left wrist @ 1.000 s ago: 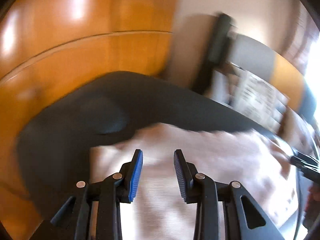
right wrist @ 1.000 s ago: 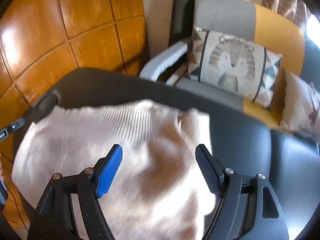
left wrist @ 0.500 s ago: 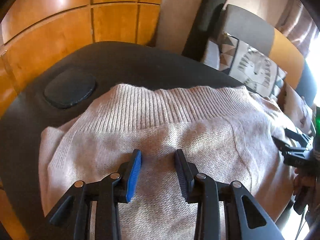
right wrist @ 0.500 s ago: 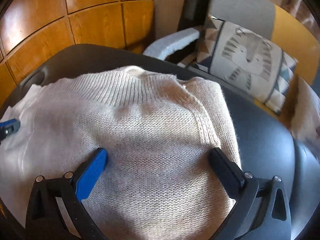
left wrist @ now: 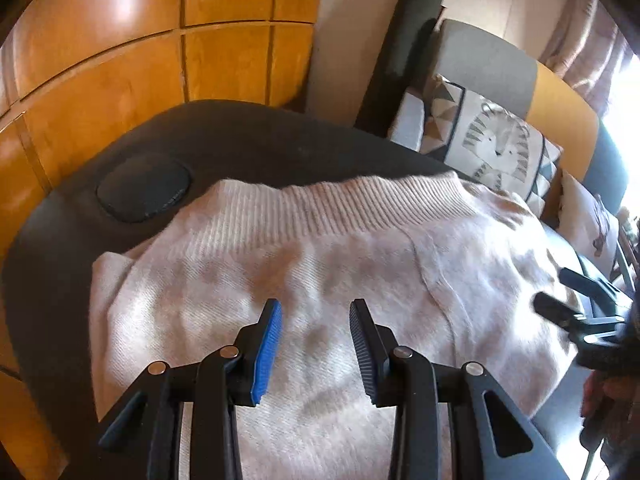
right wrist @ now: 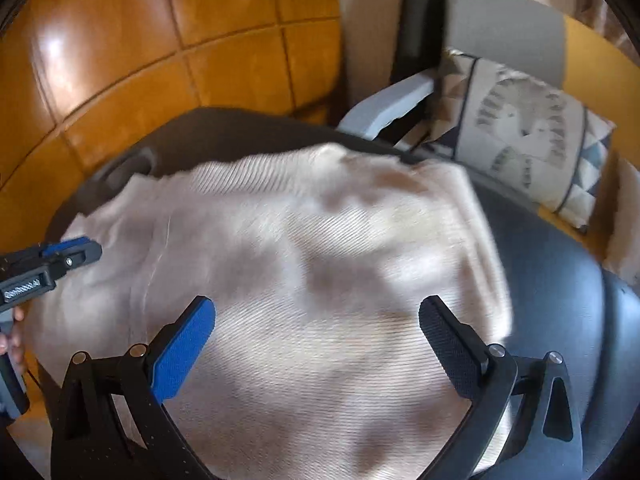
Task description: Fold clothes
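right hand-held gripper [right wrist: 316, 344] widened, gaping empty over sweater [right wrist: 304, 272], left hand-held gripper [left wrist: 314, 344] part-open above it

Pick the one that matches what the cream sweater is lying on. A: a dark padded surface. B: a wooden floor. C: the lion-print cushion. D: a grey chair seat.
A: the cream sweater is spread over a dark padded surface, whose dark edge shows around the knit in both wrist views; the lion-print cushion sits apart behind it.
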Demonstrator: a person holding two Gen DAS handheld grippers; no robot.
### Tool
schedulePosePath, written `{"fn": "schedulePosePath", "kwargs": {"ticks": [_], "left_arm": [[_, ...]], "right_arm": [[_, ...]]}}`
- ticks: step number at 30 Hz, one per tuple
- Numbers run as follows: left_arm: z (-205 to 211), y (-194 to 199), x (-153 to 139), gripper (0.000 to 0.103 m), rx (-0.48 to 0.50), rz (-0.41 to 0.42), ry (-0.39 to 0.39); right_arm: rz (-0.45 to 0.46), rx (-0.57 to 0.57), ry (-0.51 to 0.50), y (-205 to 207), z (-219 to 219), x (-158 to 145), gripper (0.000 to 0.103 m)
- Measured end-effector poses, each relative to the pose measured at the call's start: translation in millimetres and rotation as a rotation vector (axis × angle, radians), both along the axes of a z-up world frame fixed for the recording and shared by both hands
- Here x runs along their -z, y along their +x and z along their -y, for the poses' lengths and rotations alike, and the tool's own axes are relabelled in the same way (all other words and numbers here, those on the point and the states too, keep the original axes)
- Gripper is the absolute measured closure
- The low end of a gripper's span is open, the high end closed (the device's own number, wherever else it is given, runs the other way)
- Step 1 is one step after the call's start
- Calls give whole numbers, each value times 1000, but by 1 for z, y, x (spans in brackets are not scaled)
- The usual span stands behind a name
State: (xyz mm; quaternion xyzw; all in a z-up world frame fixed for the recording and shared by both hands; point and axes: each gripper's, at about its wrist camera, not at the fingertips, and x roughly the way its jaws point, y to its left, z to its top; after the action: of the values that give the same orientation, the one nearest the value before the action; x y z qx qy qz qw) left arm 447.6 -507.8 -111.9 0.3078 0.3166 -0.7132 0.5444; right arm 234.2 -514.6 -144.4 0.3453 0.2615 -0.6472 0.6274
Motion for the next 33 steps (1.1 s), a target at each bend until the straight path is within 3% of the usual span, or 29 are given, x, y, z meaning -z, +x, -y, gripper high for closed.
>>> {"fn": "schedulePosePath", "kwargs": {"ticks": [4, 14, 20, 25, 28, 33], "left_arm": [[4, -1, 15, 67, -4, 24, 46], [13, 0, 24, 63, -29, -1, -12], [-10, 1, 10, 63, -32, 6, -34], [-31, -11, 15, 63, 31, 22, -19], [-30, -13, 23, 63, 25, 33, -9], [-24, -17, 29, 61, 31, 58, -22]], "right_arm": [[-63, -16, 45, 4, 11, 16, 0], [-115, -70, 34, -1, 44, 23, 0], [-34, -35, -9, 2, 8, 1, 0], [-15, -53, 57, 8, -2, 16, 0], [-99, -81, 93, 16, 4, 29, 0], [-111, -99, 84, 13, 17, 33, 0]]}}
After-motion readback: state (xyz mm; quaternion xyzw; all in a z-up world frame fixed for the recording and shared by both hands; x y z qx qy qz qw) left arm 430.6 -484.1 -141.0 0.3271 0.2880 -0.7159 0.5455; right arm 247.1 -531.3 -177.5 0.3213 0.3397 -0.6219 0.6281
